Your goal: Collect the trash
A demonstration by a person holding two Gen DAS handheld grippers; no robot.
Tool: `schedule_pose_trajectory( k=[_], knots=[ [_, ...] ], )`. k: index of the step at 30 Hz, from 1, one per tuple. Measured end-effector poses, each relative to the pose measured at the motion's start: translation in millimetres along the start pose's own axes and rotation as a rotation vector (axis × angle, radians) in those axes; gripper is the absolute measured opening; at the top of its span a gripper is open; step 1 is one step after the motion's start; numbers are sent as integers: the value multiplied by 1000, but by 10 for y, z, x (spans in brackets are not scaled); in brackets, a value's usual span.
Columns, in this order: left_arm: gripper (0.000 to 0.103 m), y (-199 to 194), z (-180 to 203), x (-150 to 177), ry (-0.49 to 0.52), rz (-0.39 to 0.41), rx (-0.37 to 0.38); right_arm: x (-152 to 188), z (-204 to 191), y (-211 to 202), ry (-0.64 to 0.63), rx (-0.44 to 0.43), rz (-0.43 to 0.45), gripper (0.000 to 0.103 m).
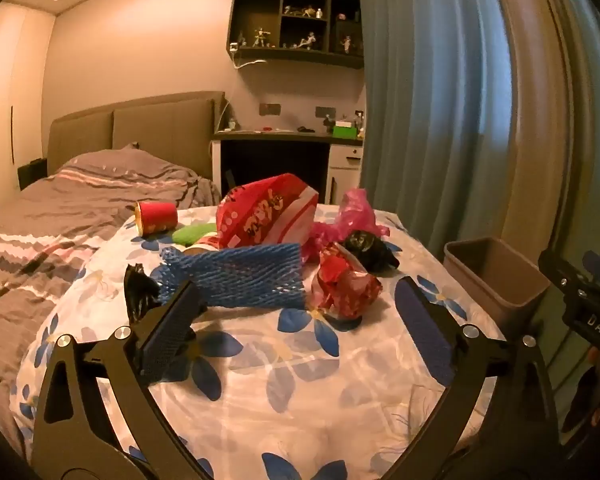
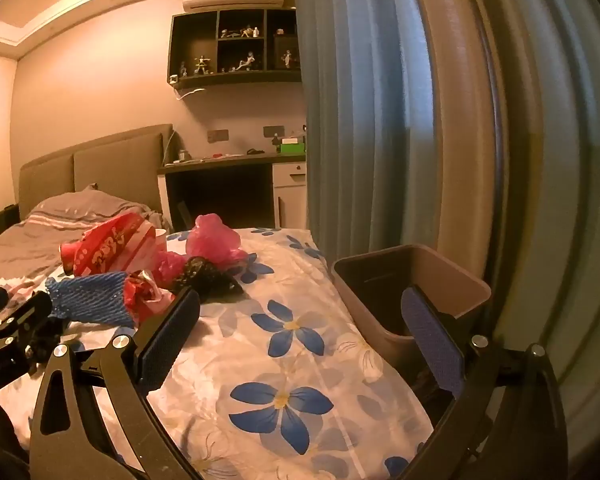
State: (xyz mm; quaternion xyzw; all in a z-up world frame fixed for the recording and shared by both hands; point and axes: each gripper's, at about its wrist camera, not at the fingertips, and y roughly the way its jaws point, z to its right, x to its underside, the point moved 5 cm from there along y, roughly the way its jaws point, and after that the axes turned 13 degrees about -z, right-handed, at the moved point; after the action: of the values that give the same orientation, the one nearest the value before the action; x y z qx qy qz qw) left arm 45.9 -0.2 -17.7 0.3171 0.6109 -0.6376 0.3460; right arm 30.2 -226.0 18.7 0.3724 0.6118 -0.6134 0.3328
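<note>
Trash lies in a pile on the flowered bedcover (image 1: 300,380): a blue foam net (image 1: 240,280), a crumpled red wrapper (image 1: 344,288), a big red snack bag (image 1: 264,212), a pink plastic bag (image 1: 352,216), a black bag (image 1: 368,248), a small black scrap (image 1: 140,292), a red paper cup (image 1: 156,218) and a green item (image 1: 194,234). My left gripper (image 1: 300,300) is open and empty just before the pile. My right gripper (image 2: 304,312) is open and empty, its right finger by the brown trash bin (image 2: 412,280). The bin also shows in the left wrist view (image 1: 496,276).
A blue-grey curtain (image 1: 440,100) hangs right behind the bin. A bed with striped grey bedding (image 1: 60,208) and a headboard lies to the left. A desk (image 1: 280,140) and wall shelves (image 1: 296,24) stand at the back. The right gripper's body (image 1: 588,304) shows at the left view's right edge.
</note>
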Motion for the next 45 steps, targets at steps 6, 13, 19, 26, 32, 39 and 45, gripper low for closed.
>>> schedule_pose_trajectory(
  k=[6,13,19,26,32,39,45],
  knots=[
    [97,-13,0,5,-2,6,7,8,7,-10,-1,0,4,98],
    [97,-19,28,33,-5,-6,8,22,55,1,10,0,-6,98],
    [97,57,12,39,-12,-19,22,9,48,9,13,2,-7,98],
    [97,81,24,53,-11,-24,24,21,74,28,17,7,-14,98],
    [97,98,42,67,-8,-28,29,21,74,38,21,14,-16,98],
    [97,101,48,69,-10,-27,27,19,82,37,20,14,-16,98],
    [97,102,46,61,-8,-29,27,16,90,37,21,13,-16,98]
  ],
)
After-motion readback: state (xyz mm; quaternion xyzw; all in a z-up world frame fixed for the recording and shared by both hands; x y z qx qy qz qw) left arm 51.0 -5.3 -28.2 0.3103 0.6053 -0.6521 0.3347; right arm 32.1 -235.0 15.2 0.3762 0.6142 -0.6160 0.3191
